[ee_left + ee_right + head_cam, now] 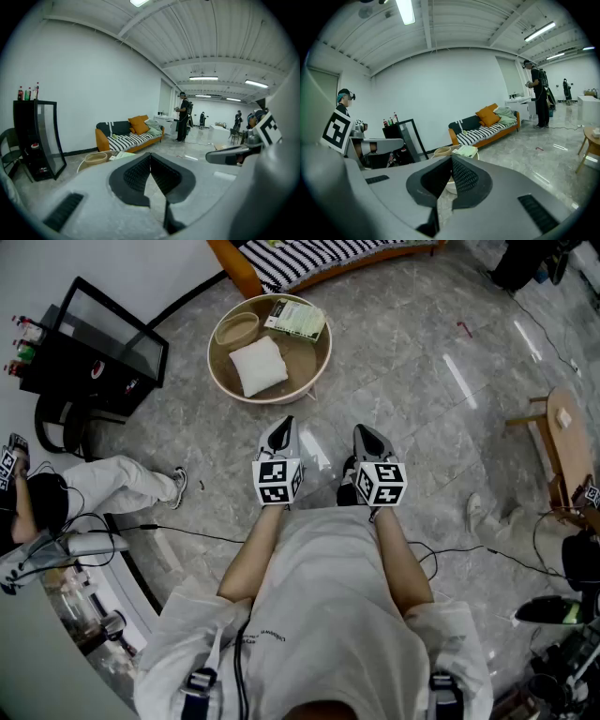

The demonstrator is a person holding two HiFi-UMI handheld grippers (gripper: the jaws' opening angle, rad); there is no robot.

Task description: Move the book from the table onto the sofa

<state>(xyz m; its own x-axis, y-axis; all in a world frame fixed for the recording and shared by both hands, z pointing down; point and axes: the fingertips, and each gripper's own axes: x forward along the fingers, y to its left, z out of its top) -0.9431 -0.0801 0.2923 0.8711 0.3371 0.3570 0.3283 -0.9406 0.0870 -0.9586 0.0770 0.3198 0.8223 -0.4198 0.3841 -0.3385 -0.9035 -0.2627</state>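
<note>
The book (pixel 295 319), pale green and white, lies at the far right rim of a low round beige table (pixel 321 365), next to a white cushion (pixel 258 366) and a small bowl (pixel 237 329). The orange sofa (pixel 246 271) with a striped seat stands just beyond it. My left gripper (pixel 284 426) and right gripper (pixel 364 431) hang side by side over the floor, short of the table, both shut with nothing between the jaws. The left gripper view shows the book (pixel 123 153) before the sofa (pixel 129 136); the right gripper view shows the book (pixel 465 150) above the jaw tips.
A black glass-fronted cabinet (pixel 103 343) stands at the left, with a seated person (pixel 112 484) near it. A small wooden side table (pixel 565 442) is at the right. Cables (pixel 187 532) run across the marble floor. People stand far back in the room (pixel 183 117).
</note>
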